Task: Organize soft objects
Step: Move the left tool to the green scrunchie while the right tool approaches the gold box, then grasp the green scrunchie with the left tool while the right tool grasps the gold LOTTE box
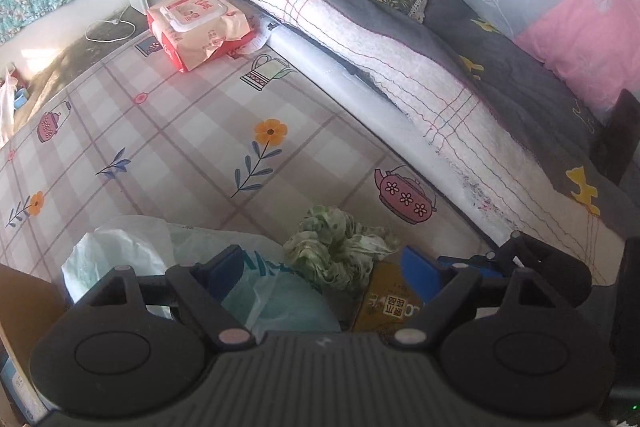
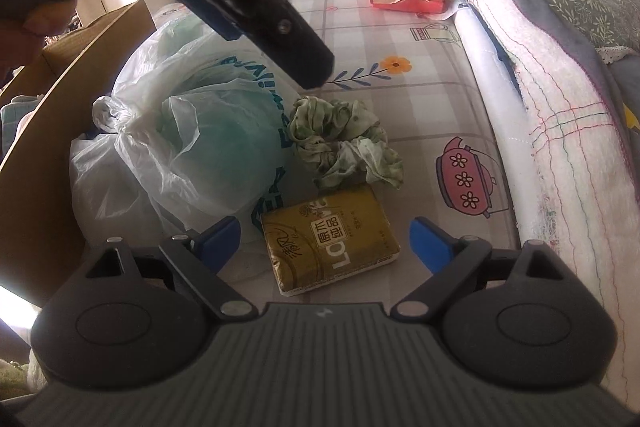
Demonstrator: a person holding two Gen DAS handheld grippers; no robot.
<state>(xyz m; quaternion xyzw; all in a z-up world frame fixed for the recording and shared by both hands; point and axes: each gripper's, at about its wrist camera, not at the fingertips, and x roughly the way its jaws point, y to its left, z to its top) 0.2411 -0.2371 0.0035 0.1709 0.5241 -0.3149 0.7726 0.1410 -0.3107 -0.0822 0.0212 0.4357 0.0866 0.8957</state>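
At the left a cardboard box [image 2: 60, 115] stands open, contents unclear. Beside it a knotted plastic bag [image 2: 192, 131] holds something pale green. A crumpled green floral cloth [image 2: 344, 143] lies on the bed sheet [image 2: 420, 99], touching the gold tissue pack [image 2: 328, 239]. The left gripper [image 1: 326, 267] hangs wide above them; the right gripper [image 2: 326, 241], jaws wide, straddles the pack.
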